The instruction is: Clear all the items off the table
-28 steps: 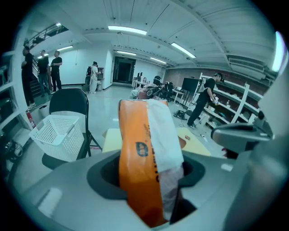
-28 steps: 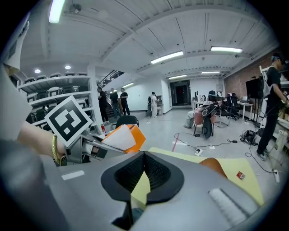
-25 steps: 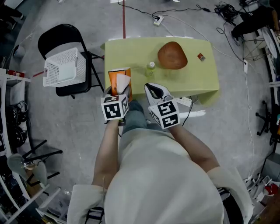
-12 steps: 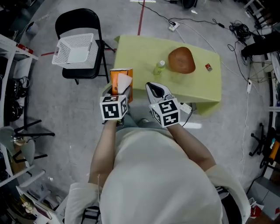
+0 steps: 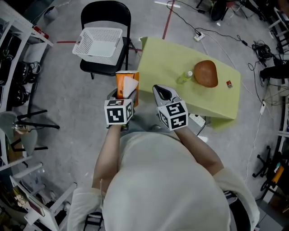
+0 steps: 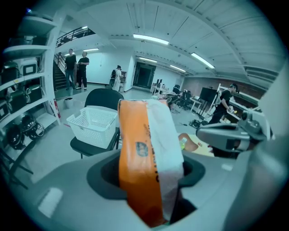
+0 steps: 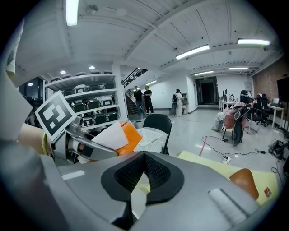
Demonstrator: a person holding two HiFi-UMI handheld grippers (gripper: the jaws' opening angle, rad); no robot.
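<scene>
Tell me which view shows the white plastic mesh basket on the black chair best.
The head view: the white mesh basket is seen whole from above on the black chair. The left gripper view shows the basket side-on, its right edge behind the orange carton. The right gripper view shows only part of it.

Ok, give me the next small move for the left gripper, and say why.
Probably carry the orange tissue box over the white basket on the black chair before opening. The left gripper is clamped on the box, which is off the yellow-green table, and the basket sits empty just beyond it. The right gripper is shut with nothing in it.
</scene>
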